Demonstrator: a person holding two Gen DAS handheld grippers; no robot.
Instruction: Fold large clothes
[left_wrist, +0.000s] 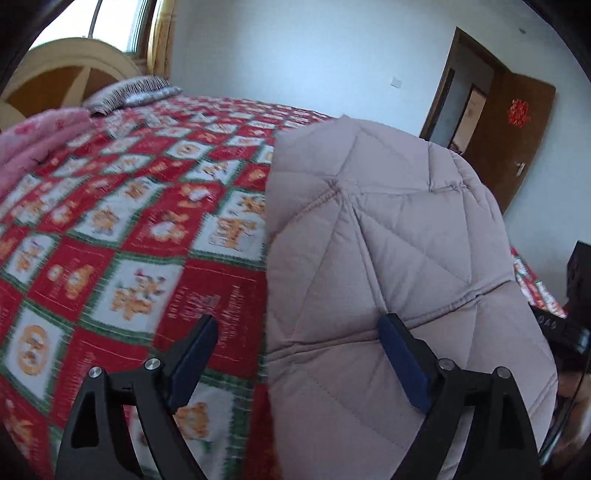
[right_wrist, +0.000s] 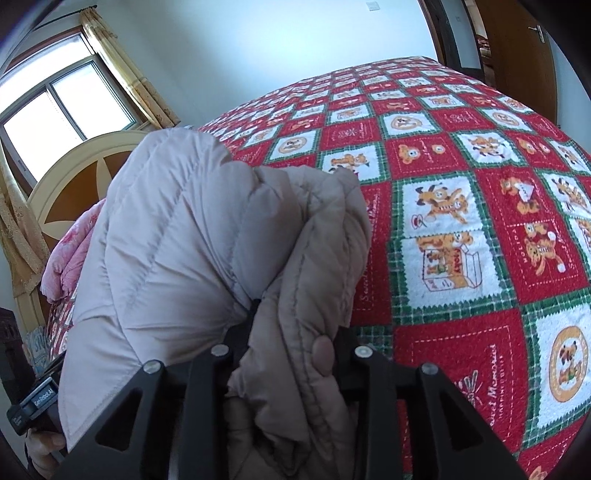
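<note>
A pale beige quilted jacket (left_wrist: 388, 240) lies on the bed at the right of the left wrist view. My left gripper (left_wrist: 299, 336) hovers over its near left edge, open wide. One blue pad (left_wrist: 402, 362) is above the jacket and the other pad (left_wrist: 195, 354) above the bedspread, with nothing pinched between them. In the right wrist view a thick bunch of the same jacket (right_wrist: 177, 240) fills my right gripper (right_wrist: 291, 325). The cloth hides its fingertips. A person's fingertip (right_wrist: 323, 354) presses on the fold beside the jaws.
A red, white and green cartoon-check bedspread (right_wrist: 461, 221) covers the bed. A pink blanket (left_wrist: 37, 140) and a striped pillow (left_wrist: 129, 92) lie near the wooden headboard (left_wrist: 66, 74). A brown door (left_wrist: 509, 129) stands open behind the bed. A window (right_wrist: 55, 114) is at the left.
</note>
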